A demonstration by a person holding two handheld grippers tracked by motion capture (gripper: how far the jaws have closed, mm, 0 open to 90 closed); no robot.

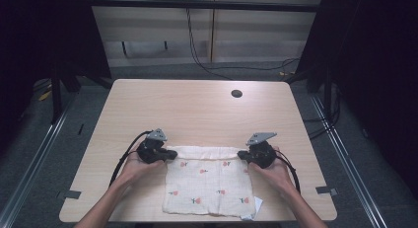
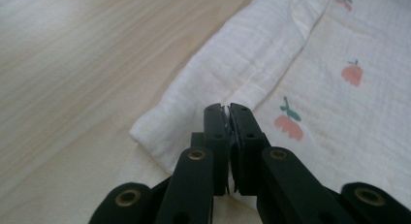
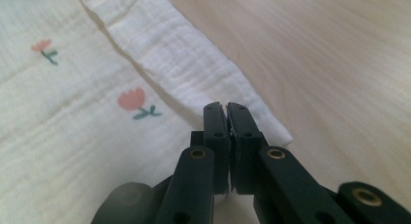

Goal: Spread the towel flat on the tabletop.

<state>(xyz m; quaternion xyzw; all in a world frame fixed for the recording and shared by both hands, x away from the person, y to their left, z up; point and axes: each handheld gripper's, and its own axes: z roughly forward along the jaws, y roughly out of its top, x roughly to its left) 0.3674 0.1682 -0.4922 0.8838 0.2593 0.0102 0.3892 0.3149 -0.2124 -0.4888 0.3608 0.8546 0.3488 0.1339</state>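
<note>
A white cloth [image 1: 209, 183] printed with small red flowers lies flat on the near half of the wooden table [image 1: 197, 109]. Its far edge is folded over into a narrow band [image 2: 242, 64] [image 3: 179, 54]. My left gripper [image 1: 173, 154] sits at the cloth's far left corner, jaws shut with a sliver of white cloth [image 2: 334, 78] pinched between the tips [image 2: 227, 110]. At the far right corner my right gripper [image 1: 241, 154] is likewise shut on the cloth [image 3: 63, 122], tips [image 3: 226, 109] at the band's end. A hand holds each gripper.
A round cable hole [image 1: 236, 94] sits in the table's far right part. Grey tape marks [image 1: 71, 194] [image 1: 326, 190] lie near both front corners. A white tag [image 1: 258, 204] pokes out at the cloth's near right corner. Bare tabletop stretches beyond the cloth.
</note>
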